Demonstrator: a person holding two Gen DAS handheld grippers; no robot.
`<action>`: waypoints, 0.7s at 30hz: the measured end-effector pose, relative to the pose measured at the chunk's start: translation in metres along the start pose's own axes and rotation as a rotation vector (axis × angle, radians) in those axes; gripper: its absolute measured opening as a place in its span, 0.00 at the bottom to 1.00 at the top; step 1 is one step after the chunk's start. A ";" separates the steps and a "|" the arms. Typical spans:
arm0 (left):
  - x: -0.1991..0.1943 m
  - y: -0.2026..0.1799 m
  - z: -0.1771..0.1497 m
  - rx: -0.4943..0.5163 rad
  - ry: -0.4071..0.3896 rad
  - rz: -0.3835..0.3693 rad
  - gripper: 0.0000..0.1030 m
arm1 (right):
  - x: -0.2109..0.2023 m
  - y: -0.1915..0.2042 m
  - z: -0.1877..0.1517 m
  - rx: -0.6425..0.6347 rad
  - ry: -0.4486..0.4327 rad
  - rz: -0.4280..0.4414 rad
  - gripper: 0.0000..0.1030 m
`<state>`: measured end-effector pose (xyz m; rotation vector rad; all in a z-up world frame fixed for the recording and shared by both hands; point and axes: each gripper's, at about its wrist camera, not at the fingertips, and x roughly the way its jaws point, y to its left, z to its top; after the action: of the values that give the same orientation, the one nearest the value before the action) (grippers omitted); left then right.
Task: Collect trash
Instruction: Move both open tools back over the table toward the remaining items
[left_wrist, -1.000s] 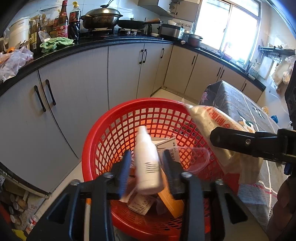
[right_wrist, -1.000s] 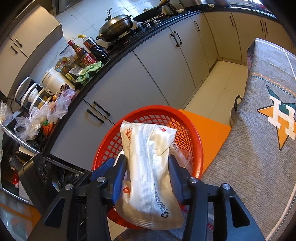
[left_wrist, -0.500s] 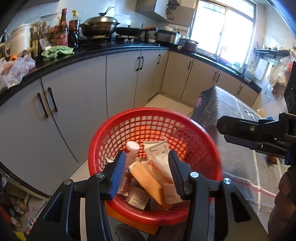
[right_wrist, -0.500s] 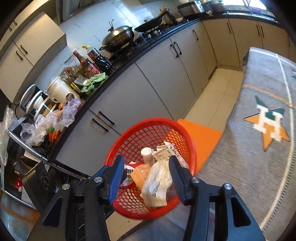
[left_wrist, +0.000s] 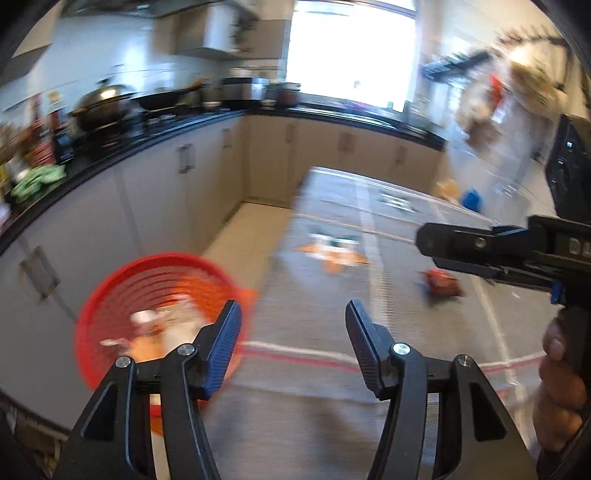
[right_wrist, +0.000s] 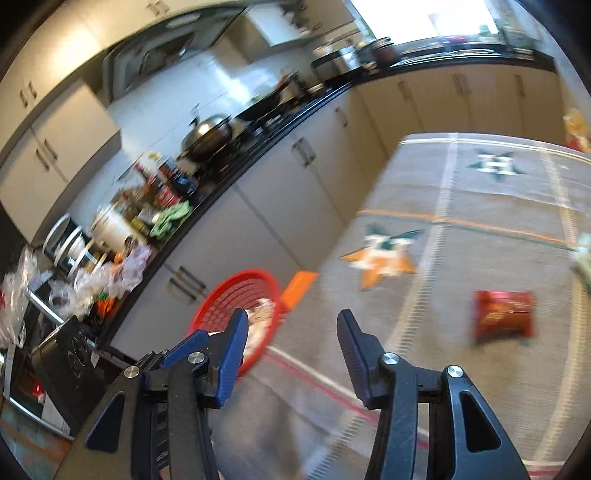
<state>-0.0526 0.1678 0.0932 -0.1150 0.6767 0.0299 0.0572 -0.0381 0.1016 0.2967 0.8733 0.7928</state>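
Red snack wrapper lay flat on the grey cloth-covered desk, well apart from the red basket beside the desk's edge, which held mixed trash. Left tool spread wide, empty, over the desk. Right tool also spread wide, empty. Both views motion-blurred.
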 end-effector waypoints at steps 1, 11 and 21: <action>0.005 -0.020 0.005 0.032 0.010 -0.035 0.56 | -0.008 -0.009 0.001 0.009 -0.010 -0.016 0.53; 0.079 -0.142 0.043 0.218 0.087 -0.220 0.67 | -0.094 -0.135 0.019 0.134 -0.164 -0.239 0.52; 0.148 -0.150 0.044 0.219 0.132 -0.295 0.69 | -0.117 -0.231 0.013 0.345 -0.222 -0.300 0.53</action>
<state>0.0996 0.0228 0.0490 -0.0046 0.7850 -0.3370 0.1365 -0.2800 0.0531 0.5326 0.8179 0.3210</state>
